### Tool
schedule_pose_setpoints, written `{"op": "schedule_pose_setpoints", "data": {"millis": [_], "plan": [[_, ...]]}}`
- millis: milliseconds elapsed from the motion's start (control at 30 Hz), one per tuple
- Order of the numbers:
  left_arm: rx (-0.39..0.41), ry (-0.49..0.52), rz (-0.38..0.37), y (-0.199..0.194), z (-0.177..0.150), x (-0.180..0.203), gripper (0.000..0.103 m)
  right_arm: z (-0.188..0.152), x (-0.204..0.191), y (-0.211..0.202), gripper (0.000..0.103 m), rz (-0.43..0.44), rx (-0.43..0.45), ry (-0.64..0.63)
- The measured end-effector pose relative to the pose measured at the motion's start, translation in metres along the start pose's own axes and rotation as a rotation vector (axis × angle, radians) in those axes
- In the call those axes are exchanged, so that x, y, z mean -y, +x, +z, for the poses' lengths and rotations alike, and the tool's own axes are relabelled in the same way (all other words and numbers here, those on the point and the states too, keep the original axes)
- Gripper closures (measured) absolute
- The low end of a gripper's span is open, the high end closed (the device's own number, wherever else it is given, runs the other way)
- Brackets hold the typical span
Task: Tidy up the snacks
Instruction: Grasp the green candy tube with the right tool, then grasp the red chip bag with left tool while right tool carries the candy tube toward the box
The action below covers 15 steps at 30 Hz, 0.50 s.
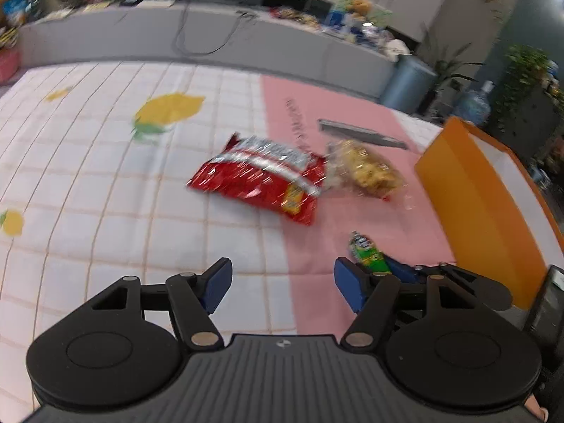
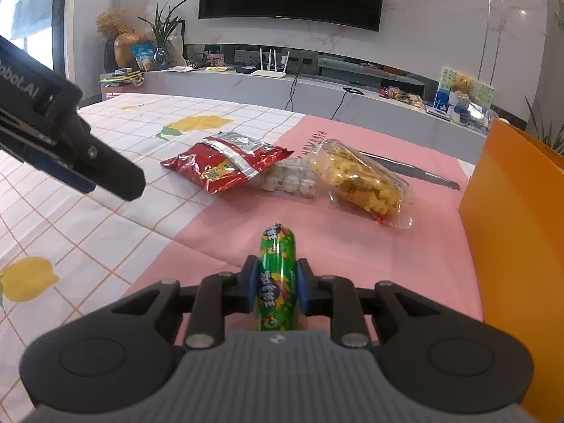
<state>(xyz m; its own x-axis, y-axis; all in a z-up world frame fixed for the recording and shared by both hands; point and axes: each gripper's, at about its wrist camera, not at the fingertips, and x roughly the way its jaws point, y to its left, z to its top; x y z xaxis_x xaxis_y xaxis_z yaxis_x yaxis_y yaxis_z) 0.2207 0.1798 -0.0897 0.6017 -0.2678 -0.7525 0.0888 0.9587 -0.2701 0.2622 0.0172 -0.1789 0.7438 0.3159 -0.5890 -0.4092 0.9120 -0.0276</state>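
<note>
My right gripper is shut on a green sausage-shaped snack whose far end rests over the pink cloth; the same snack shows in the left wrist view beside the right gripper's blue pads. My left gripper hangs open above the cloth with nothing between its fingers, and appears in the right wrist view as a dark arm at the left. Farther back lie a red snack bag, a clear pack of white pieces and a clear bag of yellow puffs.
An orange box stands at the right edge. A grey flat strip lies behind the yellow bag. The table carries a checked lemon-print cloth and a pink cloth. A low cabinet with clutter runs behind.
</note>
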Motion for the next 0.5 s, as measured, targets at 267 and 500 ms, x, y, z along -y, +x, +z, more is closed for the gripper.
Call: {"op": "schedule_pose_setpoints", "data": {"millis": [267,500], "plan": [[-0.036,-0.151,-0.030,0.013,0.040,0.005,0.023,0.004,0.018,0.007,0.083,-0.014,-0.005,0.050],[-0.110,-0.553,0.124,0.048,0.085,-0.009,0.019,0.008,0.023,0.014,0.082,0.009,-0.005,0.066]]}}
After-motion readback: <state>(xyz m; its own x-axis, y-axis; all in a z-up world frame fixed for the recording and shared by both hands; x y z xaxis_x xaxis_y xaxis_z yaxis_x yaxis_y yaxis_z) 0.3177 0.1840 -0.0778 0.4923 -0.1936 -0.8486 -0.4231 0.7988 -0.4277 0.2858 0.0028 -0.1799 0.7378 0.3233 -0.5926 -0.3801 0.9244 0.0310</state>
